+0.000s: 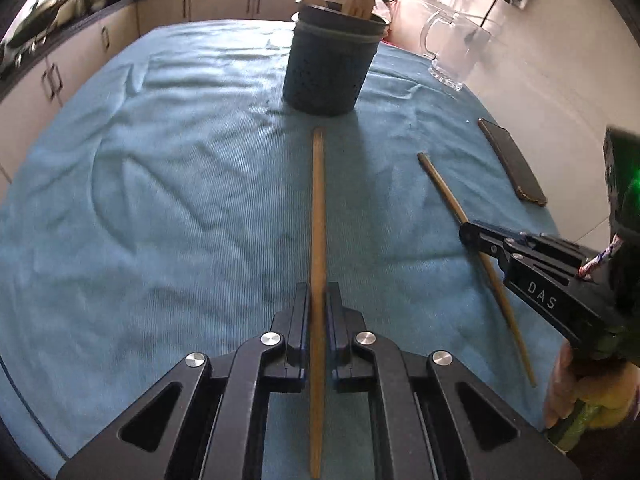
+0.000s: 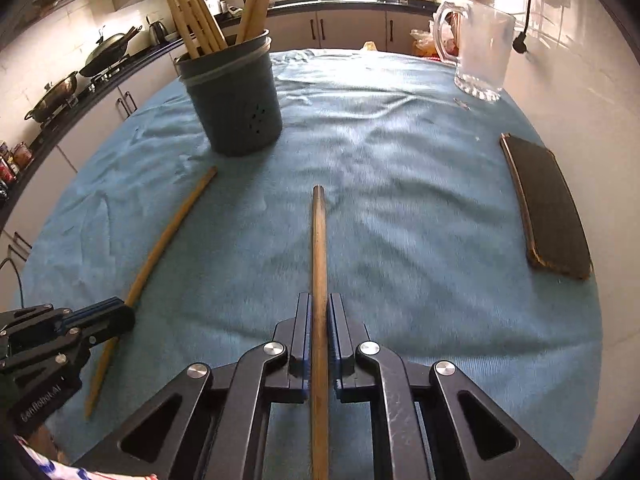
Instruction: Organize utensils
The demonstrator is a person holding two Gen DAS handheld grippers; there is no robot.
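Observation:
A dark perforated utensil holder (image 1: 330, 64) stands on the blue cloth with several wooden chopsticks upright in it; it also shows in the right wrist view (image 2: 234, 100). My left gripper (image 1: 319, 300) is shut on a wooden chopstick (image 1: 318, 208) that points at the holder. My right gripper (image 2: 320, 312) is shut on a second wooden chopstick (image 2: 319, 248) that points forward. Each gripper shows in the other view, the right one (image 1: 472, 236) and the left one (image 2: 120, 318), each closed on its chopstick, the right-held (image 1: 444, 188) and the left-held (image 2: 168, 236).
A glass pitcher (image 1: 456, 52) stands at the back right, also in the right wrist view (image 2: 480, 48). A dark phone (image 1: 512, 160) lies near the cloth's right edge, also in the right wrist view (image 2: 548, 204). Kitchen counters with pans (image 2: 60, 92) run along the left.

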